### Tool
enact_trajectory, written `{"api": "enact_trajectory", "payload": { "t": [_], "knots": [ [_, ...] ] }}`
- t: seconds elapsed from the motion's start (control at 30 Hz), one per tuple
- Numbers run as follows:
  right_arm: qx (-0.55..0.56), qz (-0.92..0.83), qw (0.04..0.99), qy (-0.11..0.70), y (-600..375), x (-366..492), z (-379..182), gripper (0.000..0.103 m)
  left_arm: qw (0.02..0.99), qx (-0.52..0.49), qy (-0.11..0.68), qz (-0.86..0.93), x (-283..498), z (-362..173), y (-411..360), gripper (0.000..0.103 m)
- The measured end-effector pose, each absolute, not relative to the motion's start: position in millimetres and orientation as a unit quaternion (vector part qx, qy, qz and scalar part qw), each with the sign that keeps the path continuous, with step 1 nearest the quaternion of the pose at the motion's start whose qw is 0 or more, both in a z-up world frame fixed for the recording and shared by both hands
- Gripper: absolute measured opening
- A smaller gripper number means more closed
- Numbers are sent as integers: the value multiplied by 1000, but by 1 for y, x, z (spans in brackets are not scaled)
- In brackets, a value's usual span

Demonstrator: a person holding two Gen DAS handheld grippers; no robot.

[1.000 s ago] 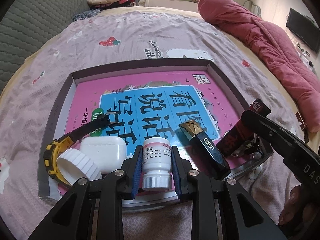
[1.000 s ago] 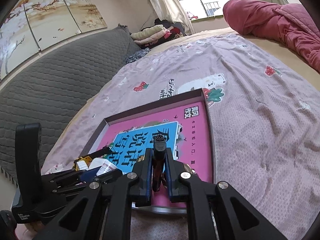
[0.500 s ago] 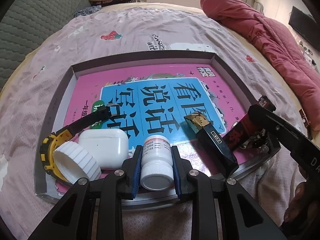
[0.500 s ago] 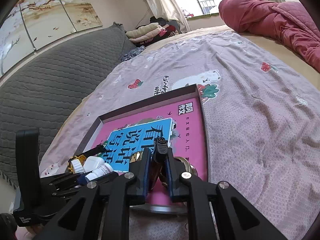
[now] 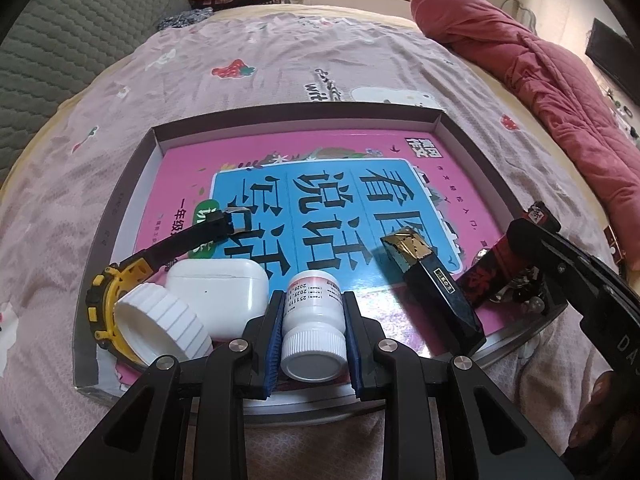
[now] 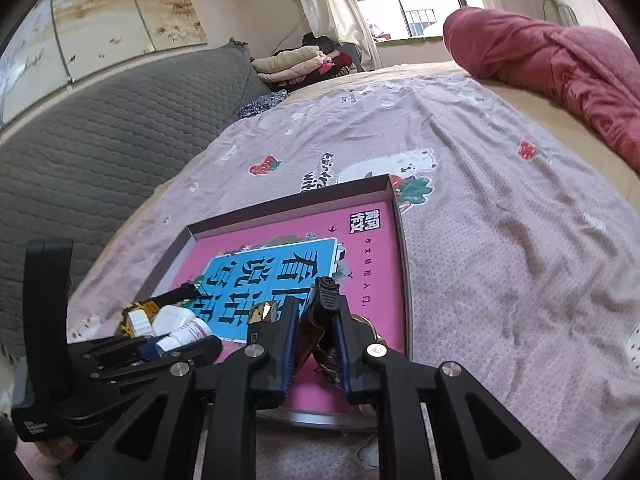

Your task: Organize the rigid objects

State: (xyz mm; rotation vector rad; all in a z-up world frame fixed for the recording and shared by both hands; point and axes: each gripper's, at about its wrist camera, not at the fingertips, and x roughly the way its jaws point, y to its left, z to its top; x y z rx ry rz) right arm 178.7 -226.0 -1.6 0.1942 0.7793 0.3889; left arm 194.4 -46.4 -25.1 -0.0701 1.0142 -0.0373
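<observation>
A: Why does the left gripper (image 5: 313,332) clamp the white pill bottle (image 5: 313,330) at the near edge of the tray (image 5: 472,152)?

B: Probably to line it up just beside the earbud case (image 5: 218,294) there

A: And the right gripper (image 6: 316,346)?

B: Its jaws are opening around the red-black lighter (image 6: 320,320) at the tray's near right corner, seemingly letting go

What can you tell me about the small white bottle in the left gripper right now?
The small white bottle looks like plastic: a ribbed white screw cap, closed, facing the camera, and a white label with a pink band and small printed dates. It lies tilted, base away from the camera, over the near edge of the box lid, above the pink book. The left gripper is shut on its sides, blue pads against the body. The white earbud case sits just left; contact is unclear.
</observation>
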Motion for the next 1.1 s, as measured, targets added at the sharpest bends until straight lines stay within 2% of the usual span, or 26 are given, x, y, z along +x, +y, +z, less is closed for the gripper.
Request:
{"api": "enact_trajectory", "payload": {
  "t": [0.1, 0.27, 0.37, 0.47, 0.53, 0.77, 0.83, 0.87, 1.1],
  "knots": [
    [81, 183, 905, 376, -223, 178, -1, 19, 873, -33, 486, -16, 194, -25, -46, 28],
    [77, 179, 906, 375, -223, 177, 0, 34, 872, -34, 488, -13, 193, -25, -45, 28],
    [79, 179, 909, 367, -225, 176, 3, 44, 872, -37, 489, -15, 193, -25, -45, 32],
    [78, 178, 912, 362, -226, 174, 6, 45, 872, -33, 489, -15, 191, -24, -46, 39],
    [73, 176, 913, 361, -226, 174, 7, 45, 873, -31, 487, -14, 189, -23, -45, 49],
    [57, 174, 919, 349, -224, 164, 16, 46, 881, -37, 471, -11, 182, -10, -40, 52],
    [53, 176, 919, 348, -223, 159, 18, 46, 884, -34, 466, -9, 178, -6, -39, 61],
    [50, 178, 920, 346, -222, 155, 20, 46, 886, -35, 463, -9, 176, -4, -38, 63],
    [31, 186, 924, 332, -213, 128, 34, 48, 899, -40, 436, -5, 150, 19, -28, 64]
  ]
}}
